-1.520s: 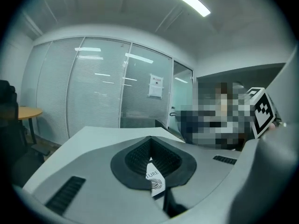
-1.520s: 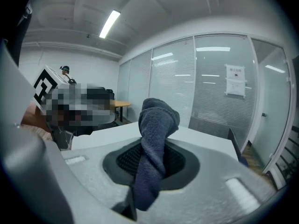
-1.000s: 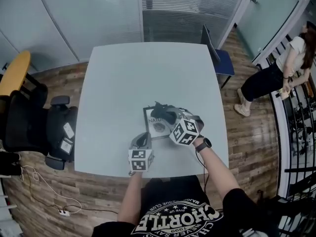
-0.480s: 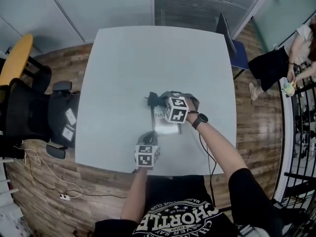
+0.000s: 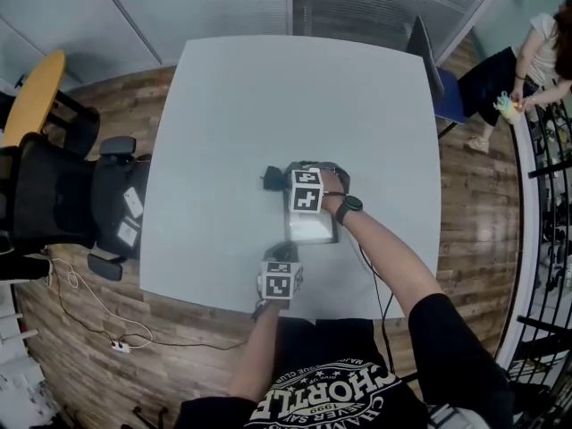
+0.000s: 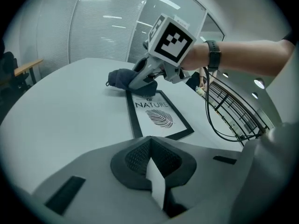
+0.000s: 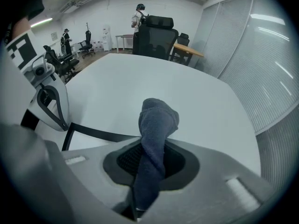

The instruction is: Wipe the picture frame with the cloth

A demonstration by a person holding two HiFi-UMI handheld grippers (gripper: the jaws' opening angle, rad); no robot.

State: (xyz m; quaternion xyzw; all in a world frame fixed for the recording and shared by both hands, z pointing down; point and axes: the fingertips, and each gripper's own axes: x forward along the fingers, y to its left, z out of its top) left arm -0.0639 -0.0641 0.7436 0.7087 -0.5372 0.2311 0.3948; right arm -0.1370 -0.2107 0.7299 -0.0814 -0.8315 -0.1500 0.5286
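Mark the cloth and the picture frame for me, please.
cloth [image 7: 157, 119], right gripper view, the bunched free end.
picture frame [image 6: 131, 118], left gripper view, its black left border.

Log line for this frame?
right gripper: shut on cloth | cloth: at far edge of picture frame | left gripper: shut, empty, off frame
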